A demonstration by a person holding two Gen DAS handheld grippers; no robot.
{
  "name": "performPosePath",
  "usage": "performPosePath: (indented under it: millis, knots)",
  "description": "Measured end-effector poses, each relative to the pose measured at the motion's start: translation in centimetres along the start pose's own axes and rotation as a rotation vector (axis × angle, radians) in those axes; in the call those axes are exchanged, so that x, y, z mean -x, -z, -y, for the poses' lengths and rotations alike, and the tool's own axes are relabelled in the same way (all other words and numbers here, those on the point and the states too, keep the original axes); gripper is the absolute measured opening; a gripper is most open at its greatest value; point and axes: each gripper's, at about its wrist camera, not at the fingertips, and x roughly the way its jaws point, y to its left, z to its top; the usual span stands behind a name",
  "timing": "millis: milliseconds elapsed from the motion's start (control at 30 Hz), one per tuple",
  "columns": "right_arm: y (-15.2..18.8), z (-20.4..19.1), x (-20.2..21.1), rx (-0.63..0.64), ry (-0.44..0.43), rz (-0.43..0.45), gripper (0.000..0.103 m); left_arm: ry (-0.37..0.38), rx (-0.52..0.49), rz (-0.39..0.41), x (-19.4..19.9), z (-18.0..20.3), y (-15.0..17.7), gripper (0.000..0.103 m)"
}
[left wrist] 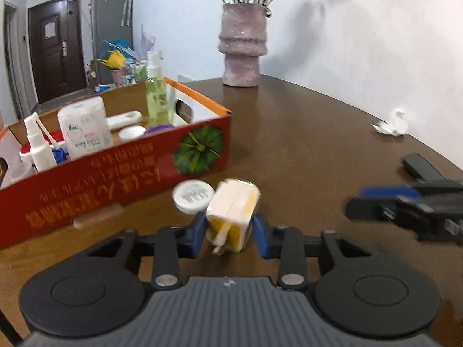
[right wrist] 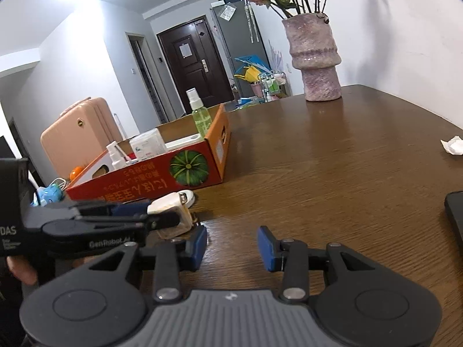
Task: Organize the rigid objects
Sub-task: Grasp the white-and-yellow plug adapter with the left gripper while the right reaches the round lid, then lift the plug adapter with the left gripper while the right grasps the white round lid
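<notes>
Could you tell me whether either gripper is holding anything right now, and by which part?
The left gripper holds a small white and yellow box, its jaws pressed against two opposite sides near the lower end. The right gripper is open and holds nothing.

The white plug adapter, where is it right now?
The white plug adapter sits between the left gripper fingers, just in front of the red cardboard box, beside a round white lid on the table.
</notes>
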Motion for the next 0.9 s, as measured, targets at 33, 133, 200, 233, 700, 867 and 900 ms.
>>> performPosePath:
  millis: [33, 133, 200, 233, 700, 867, 900]
  knots:
    - [0.0, 0.0, -0.1, 0.002, -0.001, 0.002, 0.039, 0.018, 0.008, -0.014, 0.5, 0.3, 0.3, 0.037]
    - [-0.3, 0.1, -0.6, 0.007, 0.002, 0.012, 0.039, 0.040, -0.002, -0.007, 1.4, 0.9, 0.6, 0.060]
    - [-0.7, 0.2, -1.2, 0.006, 0.006, 0.016, 0.039, 0.002, -0.002, 0.016, 0.9, 0.8, 0.0, 0.070]
    - [-0.8, 0.2, -1.3, 0.004, 0.007, 0.020, 0.039, -0.016, 0.014, 0.018, 0.3, 0.7, -0.4, 0.070]
    - [-1.8, -1.3, -4.1, 0.104, 0.005, -0.045, 0.042, -0.130, 0.170, 0.021, 3.5, -5.6, 0.2, 0.031]
    - [-2.8, -6.5, -9.0, 0.277, -0.073, -0.111, 0.045, -0.301, 0.253, 0.052, 6.4, -10.5, 1.5, 0.031]
    - [-3.0, -7.6, -10.1, 0.315, -0.068, -0.115, 0.045, -0.312, 0.266, 0.052, 6.8, -11.2, 1.6, 0.031]
